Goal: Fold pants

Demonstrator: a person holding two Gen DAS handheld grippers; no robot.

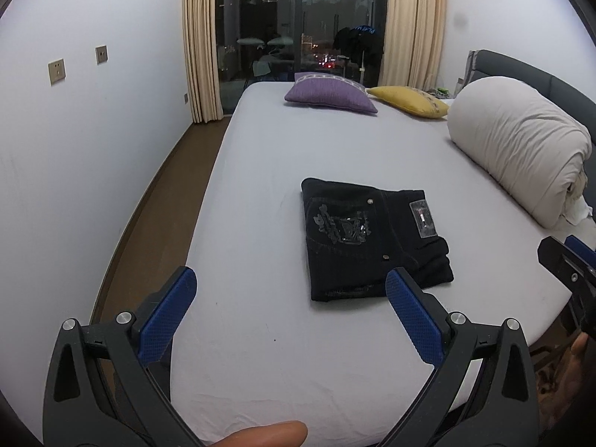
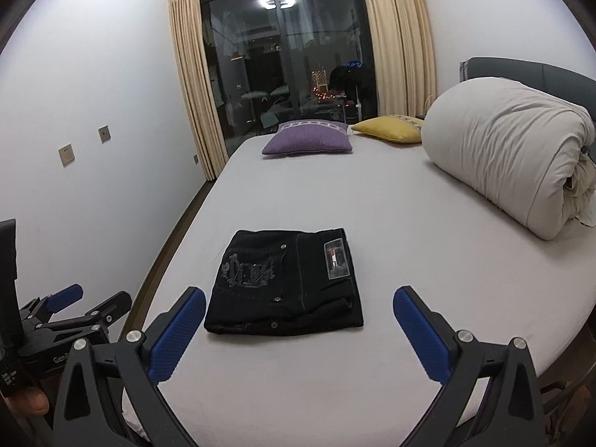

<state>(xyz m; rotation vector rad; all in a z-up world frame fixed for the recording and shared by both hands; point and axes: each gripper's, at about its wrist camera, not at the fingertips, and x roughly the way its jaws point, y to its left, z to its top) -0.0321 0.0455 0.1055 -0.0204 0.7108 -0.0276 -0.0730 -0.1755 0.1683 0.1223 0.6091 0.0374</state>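
Black pants [image 1: 372,238] lie folded into a compact rectangle on the bed's white sheet [image 1: 298,354], back pocket print and waist label facing up. They also show in the right wrist view [image 2: 287,287]. My left gripper [image 1: 290,290] is open and empty, held above the sheet just short of the pants' near edge. My right gripper [image 2: 298,305] is open and empty, its blue pads [image 2: 178,331] either side of the pants' near edge, not touching. The right gripper also shows at the right edge of the left wrist view [image 1: 570,260], and the left gripper at the left of the right wrist view [image 2: 70,309].
A rolled cream duvet [image 1: 521,149] lies along the right side by the grey headboard [image 1: 540,70]. A purple cushion [image 1: 331,97] and a yellow cushion [image 1: 409,100] sit at the far end. The bed's left edge drops to a brown floor [image 1: 149,201] beside the wall.
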